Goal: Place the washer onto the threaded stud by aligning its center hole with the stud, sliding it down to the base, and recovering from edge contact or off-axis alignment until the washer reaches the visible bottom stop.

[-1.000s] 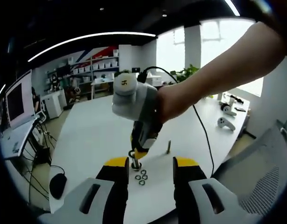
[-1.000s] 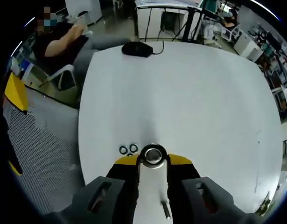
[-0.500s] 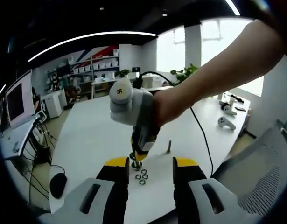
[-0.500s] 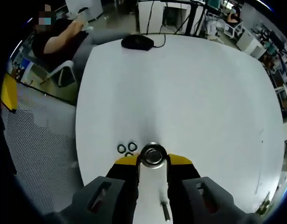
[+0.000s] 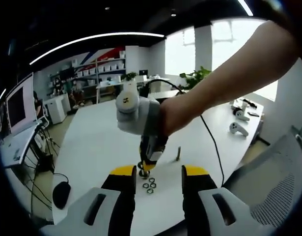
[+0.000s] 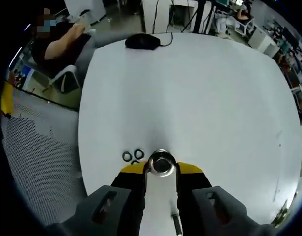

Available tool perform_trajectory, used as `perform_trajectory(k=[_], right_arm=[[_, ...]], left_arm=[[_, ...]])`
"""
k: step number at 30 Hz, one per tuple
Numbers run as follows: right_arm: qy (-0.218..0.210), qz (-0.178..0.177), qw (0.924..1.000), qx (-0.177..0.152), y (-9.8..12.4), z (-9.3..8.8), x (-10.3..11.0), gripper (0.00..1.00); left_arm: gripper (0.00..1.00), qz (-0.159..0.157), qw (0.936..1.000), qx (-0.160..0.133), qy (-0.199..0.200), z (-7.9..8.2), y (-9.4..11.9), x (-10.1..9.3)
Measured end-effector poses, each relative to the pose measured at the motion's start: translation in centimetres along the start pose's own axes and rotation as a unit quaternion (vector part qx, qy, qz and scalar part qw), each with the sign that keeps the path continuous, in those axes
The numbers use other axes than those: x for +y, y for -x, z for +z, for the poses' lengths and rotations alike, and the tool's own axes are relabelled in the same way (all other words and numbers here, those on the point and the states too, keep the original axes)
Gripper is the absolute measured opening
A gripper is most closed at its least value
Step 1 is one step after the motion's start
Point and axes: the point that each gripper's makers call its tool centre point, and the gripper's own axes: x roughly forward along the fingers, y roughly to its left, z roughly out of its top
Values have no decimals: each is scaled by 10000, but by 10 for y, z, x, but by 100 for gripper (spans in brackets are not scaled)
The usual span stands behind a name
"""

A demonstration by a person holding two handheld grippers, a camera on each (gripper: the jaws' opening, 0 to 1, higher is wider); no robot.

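Between my right gripper's (image 6: 160, 169) jaws a washer (image 6: 161, 163) is pinched, above the white table (image 6: 200, 98); threaded stud (image 5: 178, 154) bare at 2 o'clock, placement not begun. Left gripper (image 5: 158, 178) spread, idle.

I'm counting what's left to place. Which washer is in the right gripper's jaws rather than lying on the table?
The larger shiny washer, held between the right gripper jaw tips. The small dark washers lie loose on the white table just left of it.
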Motion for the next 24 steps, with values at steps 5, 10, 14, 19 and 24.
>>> perform_trajectory(k=[5, 10, 14, 19, 24], right_arm=[[134, -38, 9999, 88, -1, -9, 0, 25], [-21, -107, 9999, -85, 6, -10, -2, 26], [-118, -250, 9989, -385, 16, -6, -5, 26], [-195, -376, 9973, -605, 28, -6, -5, 27], [-449, -473, 9933, -952, 44, -6, -2, 27]], left_arm=[[35, -13, 10000, 3, 11, 0, 0, 0], [35, -25, 10000, -6, 11, 1, 0, 0], [35, -44, 10000, -9, 19, 1, -1, -1], [35, -75, 10000, -4, 8, 1, -1, -2], [36, -81, 10000, -1, 10, 1, -1, -3]])
